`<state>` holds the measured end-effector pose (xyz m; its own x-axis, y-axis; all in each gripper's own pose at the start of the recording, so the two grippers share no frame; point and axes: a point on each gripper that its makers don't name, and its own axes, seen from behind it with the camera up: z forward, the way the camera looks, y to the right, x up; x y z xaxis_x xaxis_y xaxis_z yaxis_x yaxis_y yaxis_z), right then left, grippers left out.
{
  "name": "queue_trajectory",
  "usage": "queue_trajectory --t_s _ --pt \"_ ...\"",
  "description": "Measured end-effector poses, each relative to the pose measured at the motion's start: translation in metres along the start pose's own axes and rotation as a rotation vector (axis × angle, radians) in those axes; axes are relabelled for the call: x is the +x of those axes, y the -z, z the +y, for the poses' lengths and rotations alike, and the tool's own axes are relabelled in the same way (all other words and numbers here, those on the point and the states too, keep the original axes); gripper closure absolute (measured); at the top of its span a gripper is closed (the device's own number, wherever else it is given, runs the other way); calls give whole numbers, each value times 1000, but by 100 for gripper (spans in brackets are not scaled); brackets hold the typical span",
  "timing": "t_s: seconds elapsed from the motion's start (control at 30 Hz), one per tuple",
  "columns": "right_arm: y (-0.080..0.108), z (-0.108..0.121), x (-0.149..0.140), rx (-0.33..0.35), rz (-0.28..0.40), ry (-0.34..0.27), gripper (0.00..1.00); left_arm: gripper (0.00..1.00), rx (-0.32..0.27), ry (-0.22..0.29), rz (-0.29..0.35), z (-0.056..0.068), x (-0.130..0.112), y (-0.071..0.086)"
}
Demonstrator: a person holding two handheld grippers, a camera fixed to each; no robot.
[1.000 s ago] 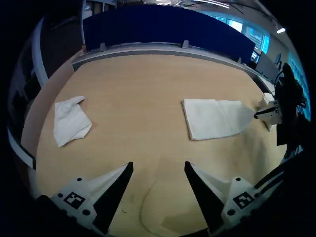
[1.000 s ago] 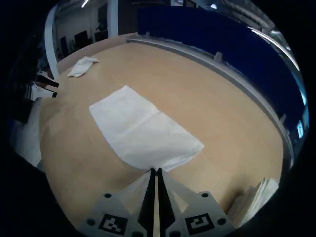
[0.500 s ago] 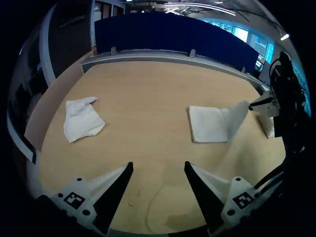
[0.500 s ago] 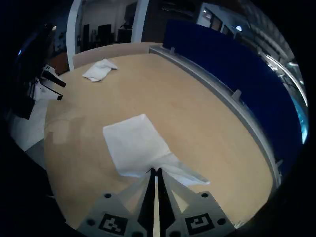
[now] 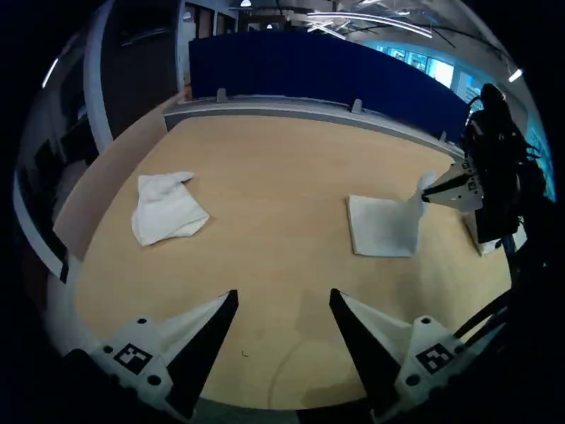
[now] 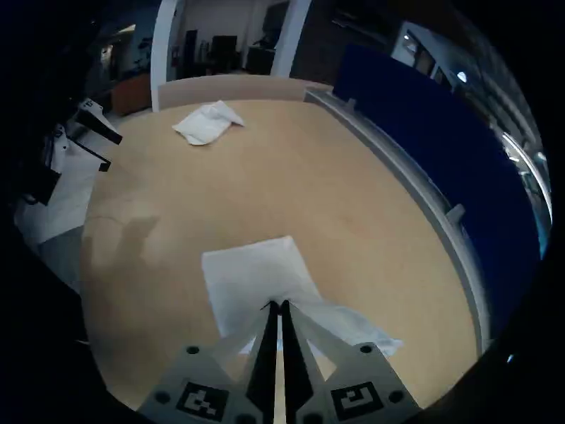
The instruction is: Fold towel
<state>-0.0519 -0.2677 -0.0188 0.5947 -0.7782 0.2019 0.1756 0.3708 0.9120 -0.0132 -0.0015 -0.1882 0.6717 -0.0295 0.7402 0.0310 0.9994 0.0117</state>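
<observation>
The right claw (image 6: 280,305) is pinched tight on the lifted near end of the white towel (image 6: 253,277). The towel's flat half lies on the bench (image 6: 339,184) straight ahead of that claw, its long axis running away along the fingers. The fold, I judge, turns on carrying the raised end forward onto the far edge. The left claw (image 5: 282,292) hovers wide open and empty, well apart from it. A crumpled towel (image 5: 167,209) lies off to its left.

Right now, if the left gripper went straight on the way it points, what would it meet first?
Probably bare table, between the crumpled towel and the half-folded towel; the left gripper lines up with neither, though depth is unclear.
</observation>
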Motion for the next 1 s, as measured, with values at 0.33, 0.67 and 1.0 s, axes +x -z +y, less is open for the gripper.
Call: queue_trajectory --t_s 0.33,0.67,1.0 --pt "-59 -49 9 101 -35 51 96 4 35 49 7 -14 -12 18" --pt "-88 -73 -3 153 -79 29 88 4 48 70 2 -20 -21 16" --pt "-77 -63 5 147 -38 -32 34 4 40 66 1 -15 -17 13"
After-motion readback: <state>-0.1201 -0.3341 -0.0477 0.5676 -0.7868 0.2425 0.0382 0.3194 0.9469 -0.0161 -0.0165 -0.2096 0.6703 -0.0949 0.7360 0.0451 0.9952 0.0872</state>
